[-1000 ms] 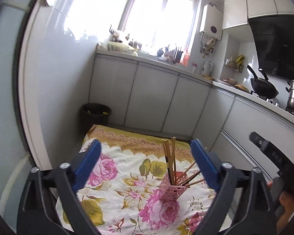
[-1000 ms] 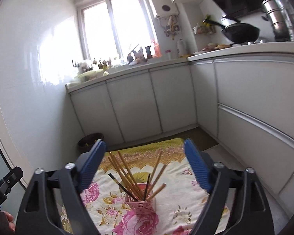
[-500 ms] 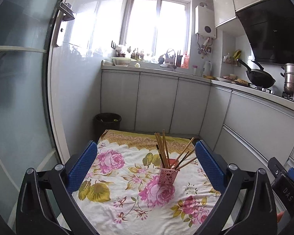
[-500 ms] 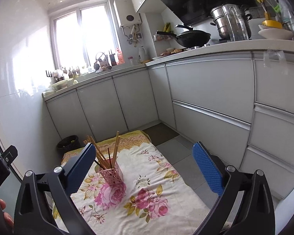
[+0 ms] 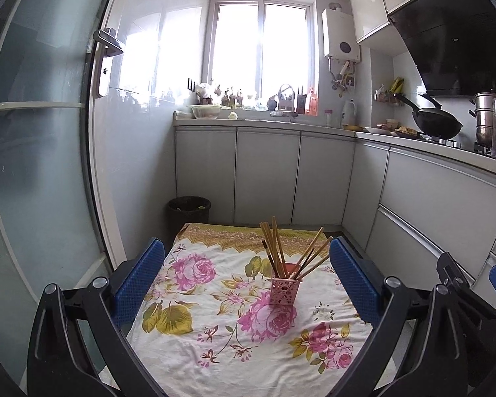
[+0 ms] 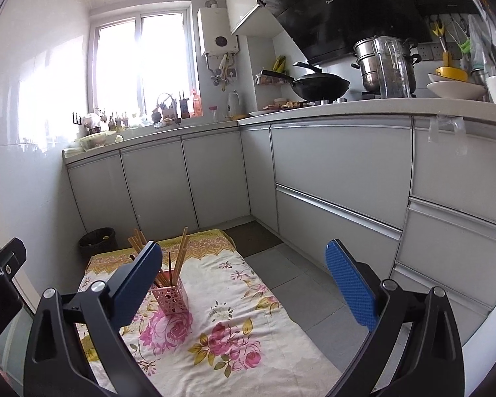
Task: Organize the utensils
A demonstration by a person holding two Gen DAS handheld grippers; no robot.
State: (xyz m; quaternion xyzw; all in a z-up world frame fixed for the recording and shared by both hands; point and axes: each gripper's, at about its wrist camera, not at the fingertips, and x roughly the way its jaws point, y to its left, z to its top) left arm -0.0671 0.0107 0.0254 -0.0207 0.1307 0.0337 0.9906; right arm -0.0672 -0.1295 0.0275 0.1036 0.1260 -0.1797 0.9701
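A pink perforated utensil holder (image 5: 283, 287) stands upright on a floral cloth (image 5: 221, 327) spread on the kitchen floor. Several wooden chopsticks (image 5: 274, 248) fan out of it. My left gripper (image 5: 248, 274) hangs open well back from the holder, with nothing between its blue pads. In the right wrist view the holder (image 6: 170, 292) sits at the left, partly behind the left blue pad, with chopsticks (image 6: 182, 251) sticking up. My right gripper (image 6: 244, 278) is open and empty, well above and back from the cloth (image 6: 221, 340).
Grey cabinets (image 5: 268, 172) line the back and right under a cluttered counter. A black bin (image 5: 188, 210) stands in the far left corner. A glass door (image 5: 33, 165) is at the left. A wok (image 6: 320, 86) and steel pots sit on the stove. Grey floor tiles (image 6: 307, 284) lie right of the cloth.
Both grippers have pulled back and up from the holder, so it looks smaller and farther off. The right view has swung to the right. Both stayed open.
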